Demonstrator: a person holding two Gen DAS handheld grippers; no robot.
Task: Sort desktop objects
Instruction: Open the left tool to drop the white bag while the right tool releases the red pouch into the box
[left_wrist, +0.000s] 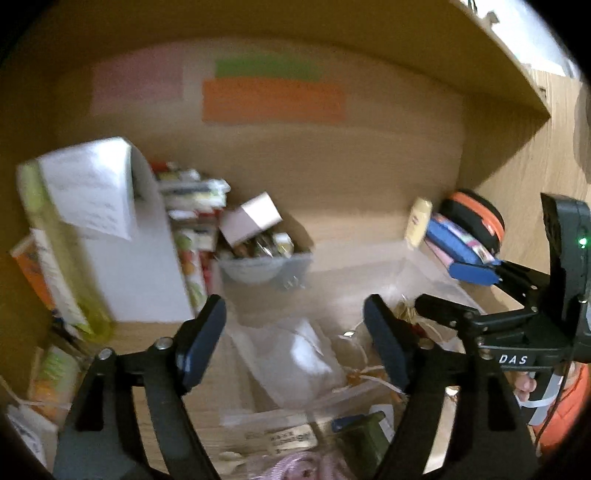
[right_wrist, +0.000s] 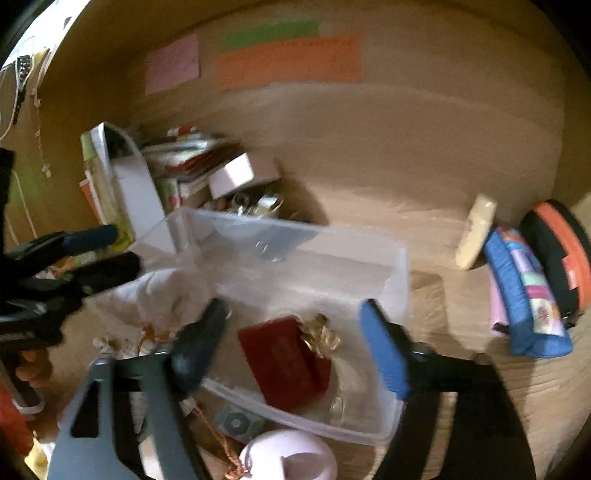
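In the right wrist view my right gripper (right_wrist: 291, 347) stands open over a clear plastic bin (right_wrist: 402, 280). A dark red box (right_wrist: 284, 362) with a gold bow (right_wrist: 321, 334) lies in the bin beneath the jaws, and the pads do not touch it. My left gripper (left_wrist: 295, 339) is open too, above a white cloth pouch (left_wrist: 303, 354) that rests at the bin's left end. Nothing sits between its fingers. Each gripper shows in the other's view: the right gripper (left_wrist: 461, 291) at the right, the left gripper (right_wrist: 107, 253) at the left.
A white file box (left_wrist: 140, 258) with books stands at the back left, next to a small grey tray (left_wrist: 266, 262) of clips. A blue pencil case (right_wrist: 524, 291), an orange-black round case (right_wrist: 561, 254) and a cream tube (right_wrist: 474, 230) lean at the right. A shelf (left_wrist: 480, 55) hangs overhead.
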